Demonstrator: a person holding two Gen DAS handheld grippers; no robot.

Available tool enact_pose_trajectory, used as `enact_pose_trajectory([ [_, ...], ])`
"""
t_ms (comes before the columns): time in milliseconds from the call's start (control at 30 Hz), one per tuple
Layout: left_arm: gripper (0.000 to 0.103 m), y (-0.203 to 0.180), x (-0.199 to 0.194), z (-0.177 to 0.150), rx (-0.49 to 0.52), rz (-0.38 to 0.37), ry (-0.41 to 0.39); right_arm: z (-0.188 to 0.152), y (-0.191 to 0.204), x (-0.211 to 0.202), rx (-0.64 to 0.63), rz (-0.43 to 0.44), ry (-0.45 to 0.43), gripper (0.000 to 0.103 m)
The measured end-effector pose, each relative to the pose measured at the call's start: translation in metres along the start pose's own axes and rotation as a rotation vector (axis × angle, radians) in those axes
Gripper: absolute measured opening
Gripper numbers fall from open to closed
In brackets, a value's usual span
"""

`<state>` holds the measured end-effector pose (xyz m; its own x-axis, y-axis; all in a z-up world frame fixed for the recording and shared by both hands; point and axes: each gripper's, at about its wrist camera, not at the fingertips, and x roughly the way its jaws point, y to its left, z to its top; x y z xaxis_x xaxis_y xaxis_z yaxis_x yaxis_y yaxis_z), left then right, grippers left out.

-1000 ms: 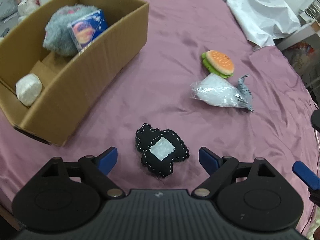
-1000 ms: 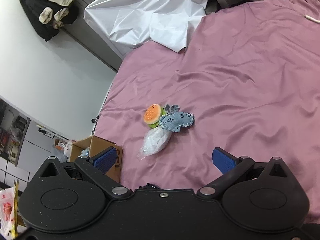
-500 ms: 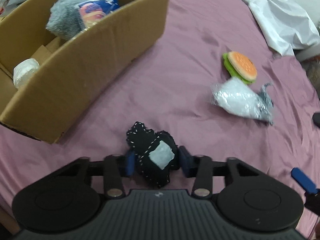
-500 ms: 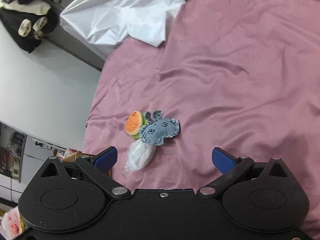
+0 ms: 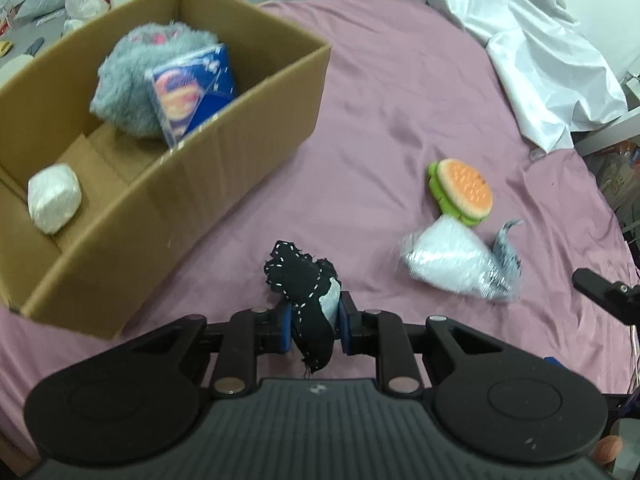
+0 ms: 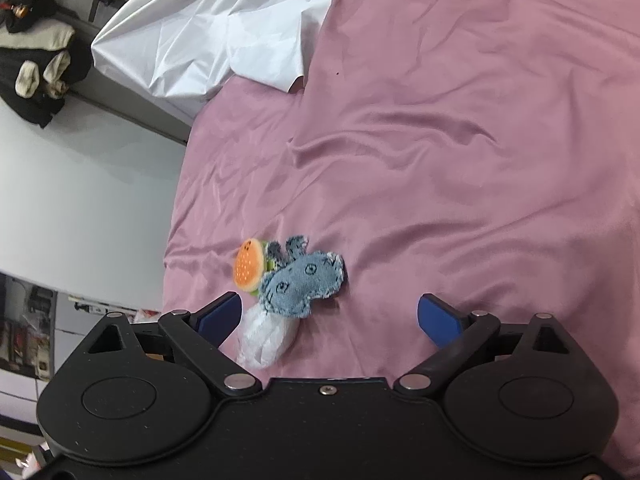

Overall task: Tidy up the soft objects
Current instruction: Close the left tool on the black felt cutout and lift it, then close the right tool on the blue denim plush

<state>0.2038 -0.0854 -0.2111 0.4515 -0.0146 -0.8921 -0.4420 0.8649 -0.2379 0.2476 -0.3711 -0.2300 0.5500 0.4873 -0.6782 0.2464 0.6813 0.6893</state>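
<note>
My left gripper point(image 5: 313, 327) is shut on a black stitched soft toy point(image 5: 306, 284) with a white patch, held just above the purple sheet. The cardboard box point(image 5: 224, 160) lies to its left and holds a grey furry toy point(image 5: 132, 76), a blue packet point(image 5: 192, 92) and a white lump point(image 5: 54, 198). A burger plush point(image 5: 462, 190), a clear stuffing bag point(image 5: 448, 264) and a denim toy point(image 5: 506, 252) lie to the right. My right gripper point(image 6: 329, 318) is open and empty, close above the denim toy point(image 6: 300, 280), burger point(image 6: 249, 264) and bag point(image 6: 266, 336).
A crumpled white sheet point(image 5: 520, 48) covers the bed's far right corner, and it also shows in the right wrist view point(image 6: 216, 36). The purple bed sheet point(image 6: 460, 140) stretches wide. Dark clothes point(image 6: 36, 68) hang off the bed's side.
My left gripper closed on the black toy and lifted it toward the box. My right gripper moved down and closer to the denim toy pile, staying open.
</note>
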Motion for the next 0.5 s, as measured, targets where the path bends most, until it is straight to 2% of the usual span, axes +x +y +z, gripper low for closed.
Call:
enact_pose_trajectory([
  [233, 0.021, -0.004, -0.001, 0.013, 0.009, -0.004, -0.028, 0.008, -0.008, 0.010, 0.081, 0.056, 0.025, 0.086],
  [500, 0.021, -0.005, 0.003, 0.016, 0.023, -0.005, -0.029, 0.015, -0.014, 0.025, 0.171, 0.105, 0.048, 0.082],
])
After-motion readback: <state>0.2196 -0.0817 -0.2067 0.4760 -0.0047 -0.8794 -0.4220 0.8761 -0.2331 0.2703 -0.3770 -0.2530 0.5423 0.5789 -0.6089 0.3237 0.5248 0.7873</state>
